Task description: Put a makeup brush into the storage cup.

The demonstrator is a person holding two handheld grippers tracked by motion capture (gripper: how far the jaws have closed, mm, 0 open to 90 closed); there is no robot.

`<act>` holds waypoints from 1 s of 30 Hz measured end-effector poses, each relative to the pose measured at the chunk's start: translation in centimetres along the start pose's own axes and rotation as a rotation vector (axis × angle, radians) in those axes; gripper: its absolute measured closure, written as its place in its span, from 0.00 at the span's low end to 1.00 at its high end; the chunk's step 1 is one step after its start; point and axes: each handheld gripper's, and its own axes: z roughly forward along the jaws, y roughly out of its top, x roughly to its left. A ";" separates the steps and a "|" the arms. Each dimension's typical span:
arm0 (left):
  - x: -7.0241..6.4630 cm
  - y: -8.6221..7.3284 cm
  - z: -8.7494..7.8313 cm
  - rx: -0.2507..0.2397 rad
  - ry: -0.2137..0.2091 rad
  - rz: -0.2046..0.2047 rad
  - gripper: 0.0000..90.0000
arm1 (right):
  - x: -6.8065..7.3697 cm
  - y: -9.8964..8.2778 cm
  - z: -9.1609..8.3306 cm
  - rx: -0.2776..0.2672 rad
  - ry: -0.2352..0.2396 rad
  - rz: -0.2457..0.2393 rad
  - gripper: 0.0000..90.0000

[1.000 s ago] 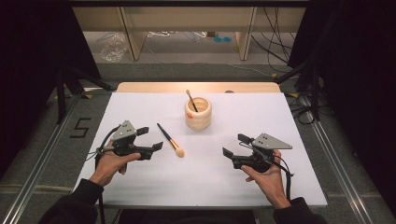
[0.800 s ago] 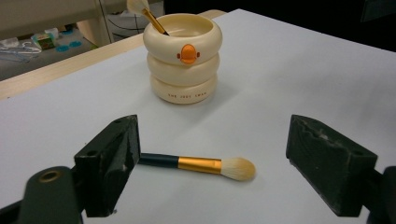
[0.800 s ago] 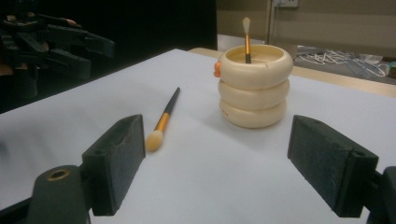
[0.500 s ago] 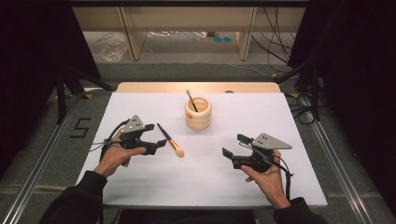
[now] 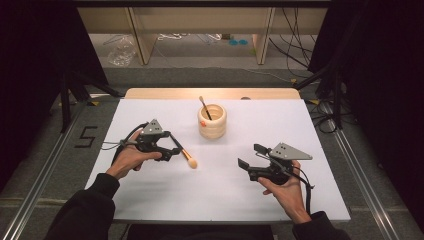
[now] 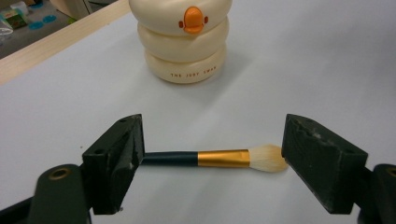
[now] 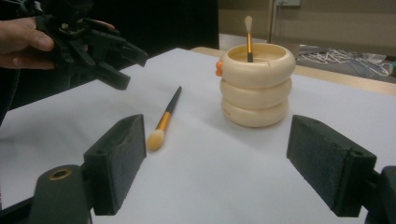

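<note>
L gripper, fingers apart, is straddling the brush lying crosswise between them just before the holder; R gripper is waiting open, farther off.

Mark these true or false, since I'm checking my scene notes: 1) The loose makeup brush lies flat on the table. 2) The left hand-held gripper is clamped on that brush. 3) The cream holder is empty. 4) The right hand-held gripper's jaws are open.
1) True: the makeup brush lies flat on the white table.
2) False: the left hand-held gripper is open, not gripping.
3) False: the cream holder holds another brush.
4) True: the right hand-held gripper holds nothing.
</note>
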 end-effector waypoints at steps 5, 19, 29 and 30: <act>0.2 0.1 0.5 0.034 0.004 0.020 0.23 | 0.0 0.1 -0.2 0.033 -0.014 -0.003 0.23; 0.2 0.7 1.4 0.094 -0.013 0.041 0.24 | 0.0 0.1 -0.2 0.035 -0.011 -0.004 0.23; 1.3 1.1 2.2 0.160 -0.020 0.058 0.25 | 0.0 0.0 0.0 0.013 0.005 0.003 0.23; 1.4 1.2 2.3 0.173 -0.024 0.069 0.25 | 0.0 0.0 0.0 0.012 0.006 0.003 0.23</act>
